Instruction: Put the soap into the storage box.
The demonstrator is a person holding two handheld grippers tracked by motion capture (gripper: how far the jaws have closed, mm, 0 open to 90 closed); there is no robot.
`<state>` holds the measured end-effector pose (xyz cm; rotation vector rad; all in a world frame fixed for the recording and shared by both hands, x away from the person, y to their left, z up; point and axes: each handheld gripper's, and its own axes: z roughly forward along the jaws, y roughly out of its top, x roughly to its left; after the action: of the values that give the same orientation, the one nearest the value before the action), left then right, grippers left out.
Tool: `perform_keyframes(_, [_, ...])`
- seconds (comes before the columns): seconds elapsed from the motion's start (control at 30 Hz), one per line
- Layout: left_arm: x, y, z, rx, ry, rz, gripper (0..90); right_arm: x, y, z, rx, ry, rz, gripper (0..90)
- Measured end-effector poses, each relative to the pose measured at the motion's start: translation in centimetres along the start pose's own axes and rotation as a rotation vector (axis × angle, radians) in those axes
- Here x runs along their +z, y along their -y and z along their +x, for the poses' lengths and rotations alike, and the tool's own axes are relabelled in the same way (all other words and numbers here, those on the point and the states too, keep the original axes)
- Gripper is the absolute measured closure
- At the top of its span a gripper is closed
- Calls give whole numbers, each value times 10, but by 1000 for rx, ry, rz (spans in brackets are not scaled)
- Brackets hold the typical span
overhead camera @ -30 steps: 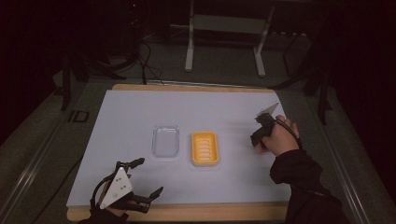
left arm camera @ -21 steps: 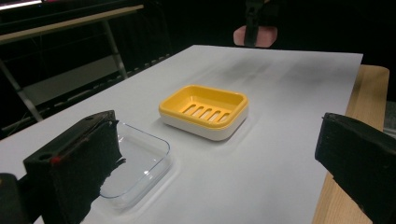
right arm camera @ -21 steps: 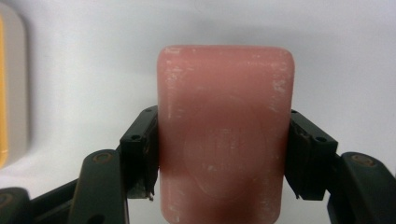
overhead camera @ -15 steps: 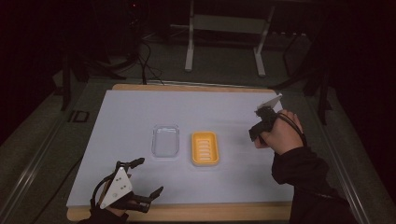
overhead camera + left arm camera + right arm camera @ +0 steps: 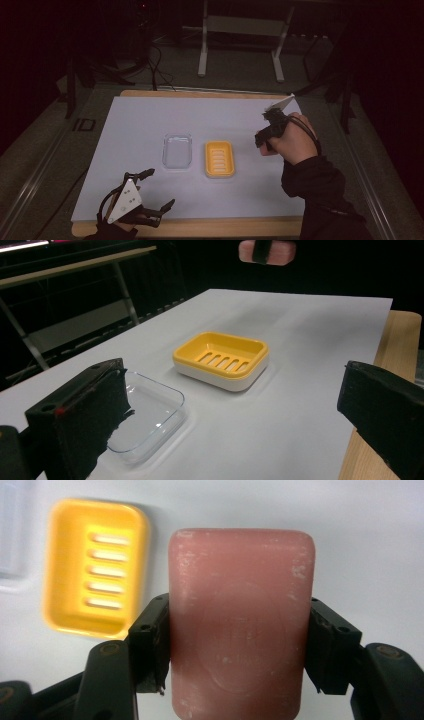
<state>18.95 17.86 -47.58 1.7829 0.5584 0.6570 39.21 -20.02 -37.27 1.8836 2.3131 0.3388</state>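
A pink bar of soap (image 5: 241, 625) is clamped between the two black jaws of my right gripper (image 5: 235, 650), which is shut on it. That gripper (image 5: 267, 134) hangs in the air over the right part of the white mat, to the right of a yellow slotted soap dish (image 5: 219, 158) (image 5: 92, 565) (image 5: 221, 359). The soap (image 5: 267, 251) also peeks in at the top of the left gripper view. A clear plastic lid (image 5: 177, 150) (image 5: 145, 415) lies left of the dish. My left gripper (image 5: 152, 189) rests open at the mat's near left edge, empty.
The white mat (image 5: 150, 120) covers a wooden table (image 5: 200, 227). Behind the table stand a metal frame (image 5: 240, 25) and cables on the dark floor. A metal rail (image 5: 30, 185) runs along the left side.
My right gripper has risen with the soap and drifted slightly back and right, away from the mat surface. The left gripper has stayed put.
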Motion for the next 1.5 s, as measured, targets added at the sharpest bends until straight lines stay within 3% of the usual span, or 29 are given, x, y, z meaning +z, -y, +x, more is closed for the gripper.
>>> perform_keyframes(0.03, [0, 0, 0, 0, -1, -2, 6, -2, 0, 9, -6, -15, -16, 376])
perform_keyframes(0.1, [0, 0, 0, -2, 0, -3, 6, -3, -1, 12, -5, -27, -18, 377])
perform_keyframes(0.13, [-1, 0, 0, -1, 0, -4, 6, -3, -2, 21, -2, -56, -24, 376])
perform_keyframes(0.27, [-1, 0, 0, -3, -2, -6, 6, -4, -3, 33, 0, -75, -26, 376])
perform_keyframes(0.53, [-2, 0, 0, 0, -2, -7, 6, 4, -6, 67, -2, -101, -31, 376])
perform_keyframes(0.73, [-2, 0, 0, 1, -1, -8, 6, 11, -8, 79, 7, -105, -42, 377])
perform_keyframes(0.77, [-2, -1, 0, 2, -1, -9, 6, 21, -7, 87, 20, -122, -35, 377])
perform_keyframes(0.83, [-2, -1, 0, 1, -1, -9, 6, 25, -6, 89, 24, -124, -33, 376])
perform_keyframes(1.13, [-3, -1, -1, 2, 4, -13, 6, 72, -6, 103, 66, -136, 6, 377])
perform_keyframes(1.5, [-4, -1, -2, 2, 13, -15, 6, 108, -3, 112, 89, -118, 65, 377])
